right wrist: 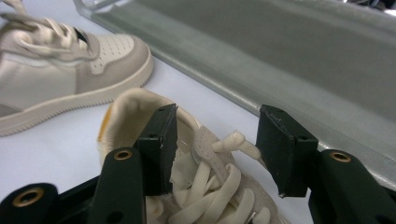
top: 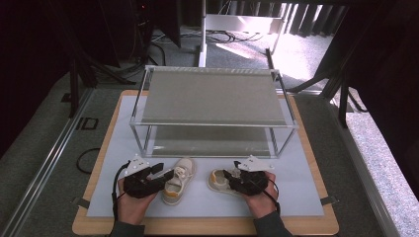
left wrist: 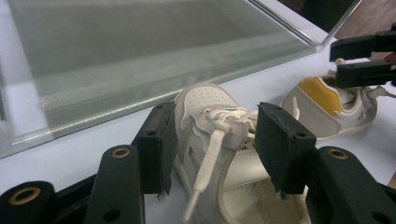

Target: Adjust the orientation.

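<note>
Two small cream shoes with yellow heels lie on the white mat (top: 296, 192) in front of a shelf rack. The left shoe (top: 180, 178) points toward the rack, and my left gripper (top: 165, 174) stands open at its side. In the left gripper view the jaws of my left gripper (left wrist: 217, 140) straddle this shoe (left wrist: 210, 126) across its tongue and laces. The right shoe (top: 217, 180) lies sideways. My right gripper (top: 228, 176) is open over it. In the right gripper view my right gripper (right wrist: 215, 147) straddles that shoe's (right wrist: 205, 196) collar and laces, with one pad (right wrist: 161, 149) against the collar.
A two-level metal-framed rack (top: 212, 124) with grey shelves stands just behind the shoes; its lower shelf (top: 207, 140) is bare. The wooden table edge (top: 197, 225) runs along the front. Each gripper view also shows the other shoe (left wrist: 327, 105) (right wrist: 56, 70). Cables lie on the floor beyond.
</note>
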The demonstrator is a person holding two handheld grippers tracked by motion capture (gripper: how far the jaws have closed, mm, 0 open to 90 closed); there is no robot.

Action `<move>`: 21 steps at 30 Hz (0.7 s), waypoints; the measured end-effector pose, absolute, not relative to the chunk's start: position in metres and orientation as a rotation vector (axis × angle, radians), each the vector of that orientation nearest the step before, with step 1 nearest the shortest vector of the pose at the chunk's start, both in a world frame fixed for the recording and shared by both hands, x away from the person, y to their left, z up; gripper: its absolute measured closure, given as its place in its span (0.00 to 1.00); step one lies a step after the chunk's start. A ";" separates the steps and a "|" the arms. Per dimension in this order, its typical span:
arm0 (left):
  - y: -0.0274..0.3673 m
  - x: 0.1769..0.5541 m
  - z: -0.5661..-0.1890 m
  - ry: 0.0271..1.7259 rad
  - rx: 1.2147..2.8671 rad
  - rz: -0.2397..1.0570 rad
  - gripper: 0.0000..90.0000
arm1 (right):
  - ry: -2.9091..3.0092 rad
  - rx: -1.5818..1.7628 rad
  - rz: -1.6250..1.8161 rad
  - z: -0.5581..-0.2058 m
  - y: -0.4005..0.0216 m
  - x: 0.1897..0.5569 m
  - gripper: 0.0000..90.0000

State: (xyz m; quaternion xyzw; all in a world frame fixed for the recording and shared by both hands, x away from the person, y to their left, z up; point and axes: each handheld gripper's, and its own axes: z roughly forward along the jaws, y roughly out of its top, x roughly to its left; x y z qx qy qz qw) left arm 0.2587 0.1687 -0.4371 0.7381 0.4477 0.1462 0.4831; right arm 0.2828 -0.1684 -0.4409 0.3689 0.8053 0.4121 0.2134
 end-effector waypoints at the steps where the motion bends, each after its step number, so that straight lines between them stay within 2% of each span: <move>1: 0.168 0.259 -0.437 1.091 1.799 0.355 0.53 | 2.241 1.028 1.137 -0.442 -0.168 0.284 0.53; 5: 0.168 0.259 -0.438 1.091 1.800 0.354 0.53 | 2.256 1.039 1.148 -0.445 -0.168 0.287 0.54; 8: 0.167 0.259 -0.438 1.090 1.802 0.352 0.53 | 2.285 1.053 1.153 -0.445 -0.167 0.289 0.59; 10: 0.167 0.259 -0.438 1.090 1.802 0.353 0.53 | 2.308 1.063 1.168 -0.446 -0.167 0.291 0.65; 11: 0.168 0.259 -0.438 1.090 1.800 0.355 0.53 | 2.318 1.062 1.166 -0.447 -0.167 0.292 0.73; 13: 0.169 0.259 -0.437 1.092 1.797 0.356 0.53 | 2.327 1.057 1.165 -0.449 -0.168 0.293 0.75; 21: 0.169 0.259 -0.437 1.094 1.795 0.355 0.53 | 2.347 0.975 1.190 -0.444 -0.170 0.289 0.78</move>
